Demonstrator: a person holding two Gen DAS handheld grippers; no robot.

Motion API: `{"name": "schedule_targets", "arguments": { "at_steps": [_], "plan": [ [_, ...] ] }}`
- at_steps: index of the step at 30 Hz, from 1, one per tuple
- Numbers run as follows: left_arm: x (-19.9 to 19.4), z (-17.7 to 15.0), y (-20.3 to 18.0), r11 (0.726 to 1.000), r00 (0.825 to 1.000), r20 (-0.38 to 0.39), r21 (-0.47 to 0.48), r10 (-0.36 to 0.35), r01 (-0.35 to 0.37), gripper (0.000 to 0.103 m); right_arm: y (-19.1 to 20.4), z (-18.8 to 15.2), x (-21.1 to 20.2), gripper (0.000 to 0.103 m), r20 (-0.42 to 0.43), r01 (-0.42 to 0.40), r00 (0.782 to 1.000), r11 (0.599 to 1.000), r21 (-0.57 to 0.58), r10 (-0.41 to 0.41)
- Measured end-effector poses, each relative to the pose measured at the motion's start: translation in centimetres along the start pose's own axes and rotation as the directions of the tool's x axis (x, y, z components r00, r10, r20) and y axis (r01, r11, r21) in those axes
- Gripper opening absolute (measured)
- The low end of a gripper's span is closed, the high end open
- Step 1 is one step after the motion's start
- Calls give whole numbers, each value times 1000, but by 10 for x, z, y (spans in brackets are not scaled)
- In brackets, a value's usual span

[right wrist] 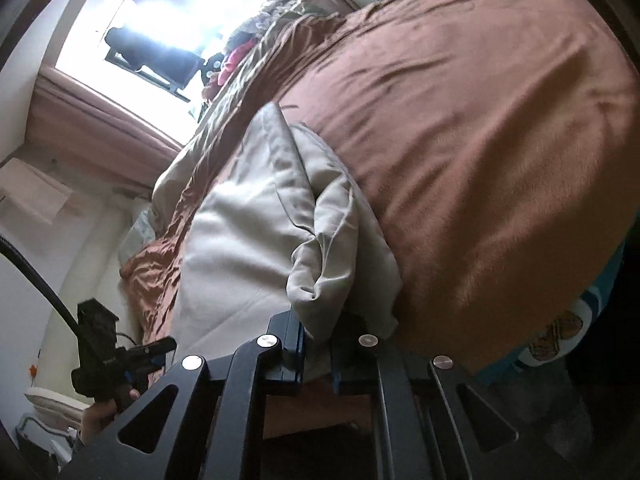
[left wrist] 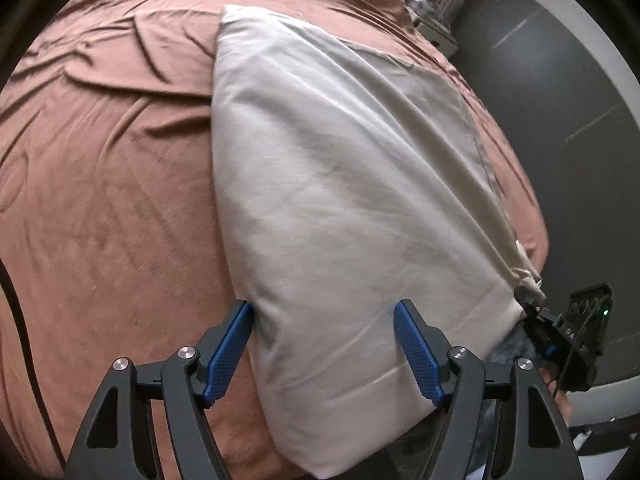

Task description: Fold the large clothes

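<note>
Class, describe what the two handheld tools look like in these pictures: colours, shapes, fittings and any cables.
The left tool has black angular link arms with cut-out slots, round silver pivot bolts and blue ribbed pads. The right tool is built alike, its blue pads mostly hidden. Seen from the left wrist, its black body shows a green light and a thin cable.

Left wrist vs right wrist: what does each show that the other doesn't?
Left wrist only: the left gripper open, its blue pads on either side of the beige cloth, whose flat top lies spread out; dark floor past the bed edge.

Right wrist only: the right gripper shut on a bunched corner of the cloth; a bright window; clutter by it.

Both: the beige cloth, the brown bedspread and the opposite gripper at the frame edge.
</note>
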State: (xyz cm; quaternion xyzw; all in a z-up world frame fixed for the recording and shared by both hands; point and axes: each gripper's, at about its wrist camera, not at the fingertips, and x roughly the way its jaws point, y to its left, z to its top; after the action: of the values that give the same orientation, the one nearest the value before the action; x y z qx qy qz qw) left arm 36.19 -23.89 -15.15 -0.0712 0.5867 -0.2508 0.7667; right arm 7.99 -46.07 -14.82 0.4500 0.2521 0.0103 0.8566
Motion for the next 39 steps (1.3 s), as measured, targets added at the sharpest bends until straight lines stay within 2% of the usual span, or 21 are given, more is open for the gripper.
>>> {"name": "schedule_targets", "arguments": {
  "at_steps": [3,6,7,8,9,10,12,15,18,21,23,27,30,33,39],
  "plan": [
    [2,3,5,1000,1000,-1,-13,-8,8,74,0,4,-11,10,-6,-32,999,999,6,33],
    [-2,7,15,999,1000,14,-33,-14,14,74,4,8,-21,19,-12,7,1000,999,-47,-7],
    [-3,9,17,999,1000,19,-38,-15,16,74,4,12,-23,29,-8,11,1000,998,-56,-12],
    [-4,10,18,999,1000,22,-40,-18,19,74,6,17,-26,50,0,19,1000,997,-70,-19],
    [-4,12,19,999,999,25,-40,-20,21,74,7,23,-29,64,9,25,1000,996,-81,-24],
    [-5,14,18,999,999,27,-40,-22,23,74,6,28,-31,82,10,24,1000,996,-90,-23],
    [-6,18,18,999,999,35,-42,-21,22,74,8,40,-28,82,-14,17,1000,994,-105,-19],
    [-6,25,22,998,999,46,-48,-27,30,74,8,63,-10,82,-102,-15,995,993,-117,3],
    [-7,31,29,998,998,54,-60,-26,30,74,3,87,17,82,-210,-65,977,992,-109,41],
    [-4,38,37,996,998,49,-82,-35,39,74,0,105,39,82,-279,-103,958,990,-98,72],
    [-3,43,41,995,998,46,-88,-33,37,74,0,116,51,82,-307,-118,948,988,-98,83],
    [0,56,48,996,999,46,-82,-27,31,74,9,133,74,82,-345,-102,937,986,-129,52],
    [2,65,54,995,998,50,-90,-27,32,74,14,144,97,82,-395,-89,918,986,-143,25],
    [6,75,58,994,997,57,-102,-43,49,74,20,156,121,82,-436,-99,899,986,-135,30],
    [10,88,67,992,995,78,-111,-57,65,74,26,177,155,82,-476,-139,877,982,-126,63]
  ]
}}
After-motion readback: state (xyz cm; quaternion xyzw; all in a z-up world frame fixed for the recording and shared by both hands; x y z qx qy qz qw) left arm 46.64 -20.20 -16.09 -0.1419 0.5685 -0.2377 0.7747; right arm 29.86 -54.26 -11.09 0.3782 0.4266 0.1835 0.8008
